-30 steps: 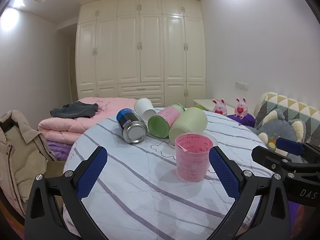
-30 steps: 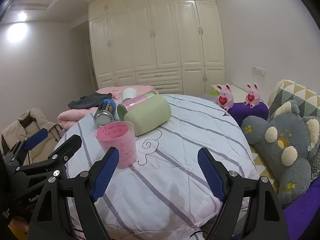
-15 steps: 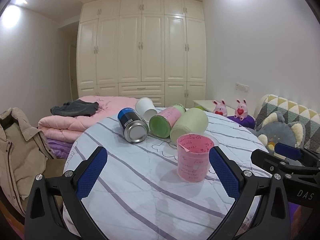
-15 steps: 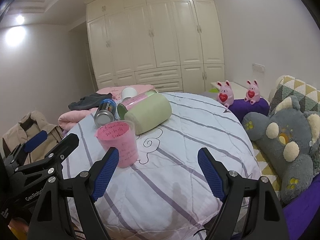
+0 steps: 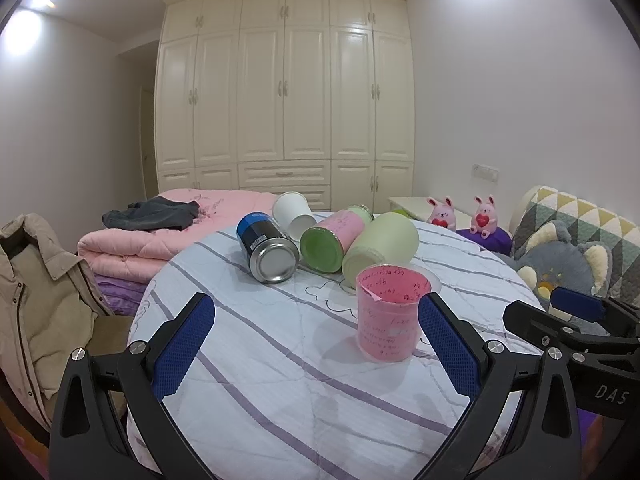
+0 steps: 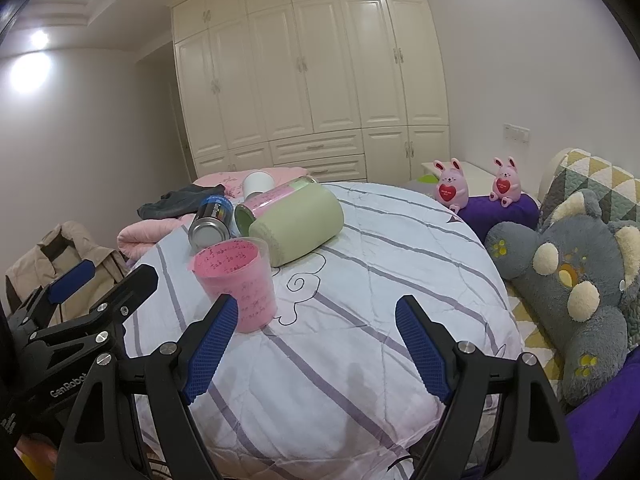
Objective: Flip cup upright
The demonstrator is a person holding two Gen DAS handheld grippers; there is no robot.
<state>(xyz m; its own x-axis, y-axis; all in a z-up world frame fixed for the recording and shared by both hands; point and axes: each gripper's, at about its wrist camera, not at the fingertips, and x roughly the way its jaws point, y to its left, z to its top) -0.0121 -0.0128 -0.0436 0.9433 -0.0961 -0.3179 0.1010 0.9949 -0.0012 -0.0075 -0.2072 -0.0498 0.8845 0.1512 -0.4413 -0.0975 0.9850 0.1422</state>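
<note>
**Pink cup stands upright; the flip looks done**

Pink plastic, mouth up: the cup [image 5: 387, 314] stands on the striped cloth [image 5: 280, 380], its long axis vertical and rim facing the ceiling. As I judge it, nothing is left but to back away. The left gripper [image 5: 316, 352] is spread wide and holds nothing; the right gripper [image 6: 316, 350] is likewise wide and empty. The cup stands near the table's front, just before the toppled green cup [image 6: 298, 226].

We can't read the handwriting on the pink cup [image 5: 387, 320], way too small. The white cup [image 6: 258, 185] sits half hidden behind the pink can [image 6: 272, 199], and the grey plush [image 6: 568, 280] gets cut off at the right edge.
</note>
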